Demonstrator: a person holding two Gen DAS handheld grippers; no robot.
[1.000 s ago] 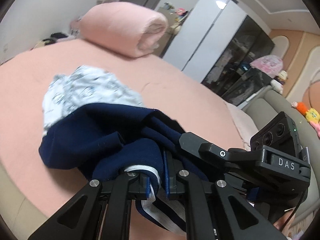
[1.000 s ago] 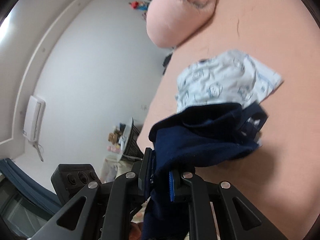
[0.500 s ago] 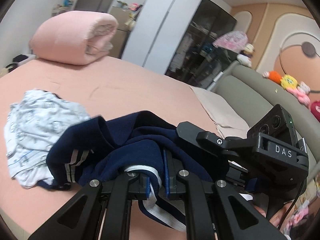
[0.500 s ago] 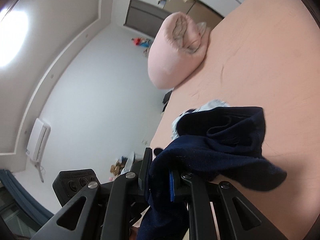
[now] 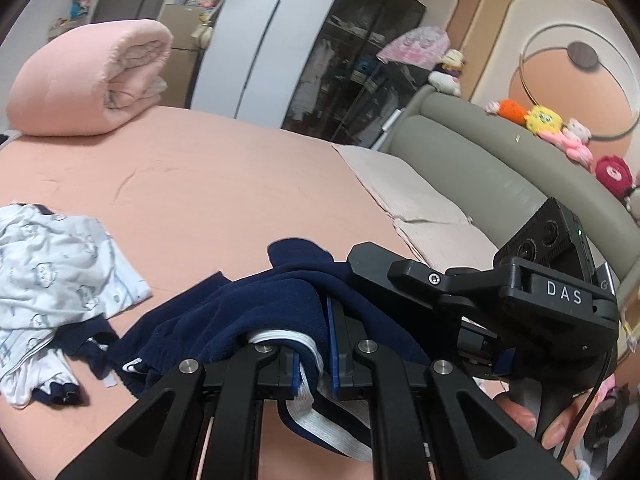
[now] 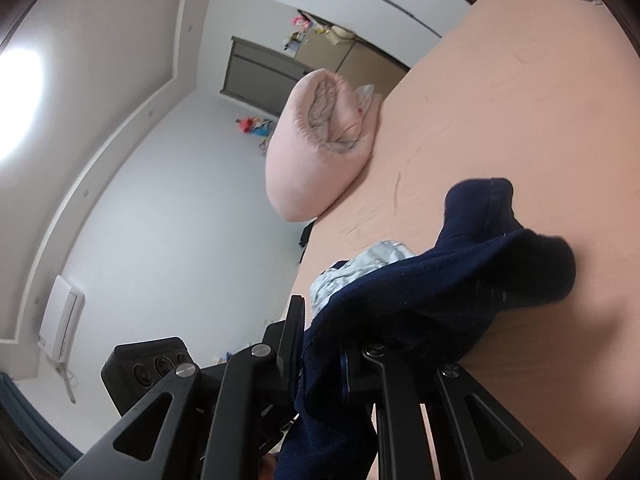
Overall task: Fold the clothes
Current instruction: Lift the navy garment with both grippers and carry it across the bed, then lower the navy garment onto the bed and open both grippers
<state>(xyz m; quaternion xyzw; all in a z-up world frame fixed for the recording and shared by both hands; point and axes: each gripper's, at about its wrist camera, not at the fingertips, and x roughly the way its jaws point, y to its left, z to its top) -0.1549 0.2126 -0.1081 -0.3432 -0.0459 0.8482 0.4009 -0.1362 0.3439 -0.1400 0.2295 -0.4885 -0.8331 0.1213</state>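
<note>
A navy garment (image 5: 248,320) with a white elastic waistband hangs between both grippers above the pink bed. My left gripper (image 5: 314,340) is shut on its waistband, the white band squeezed between the blue pads. My right gripper (image 6: 320,344) is shut on another part of the same navy garment (image 6: 440,292), which drapes over its fingers and sags toward the sheet. A white printed garment (image 5: 52,264) lies crumpled on the bed at the left of the left wrist view, and peeks out behind the navy cloth (image 6: 360,268) in the right wrist view.
A rolled pink duvet (image 5: 88,84) sits at the far end of the bed (image 5: 224,184). A pillow (image 5: 420,208) and grey padded headboard (image 5: 480,168) with plush toys lie to the right. A wardrobe (image 5: 352,52) stands behind. A hand (image 5: 540,424) grips the right gripper's handle.
Both grippers carried the navy garment sideways, off the white printed garment, which now lies apart at the left. The views swung toward the headboard and wardrobe. Both grips stayed the same.
</note>
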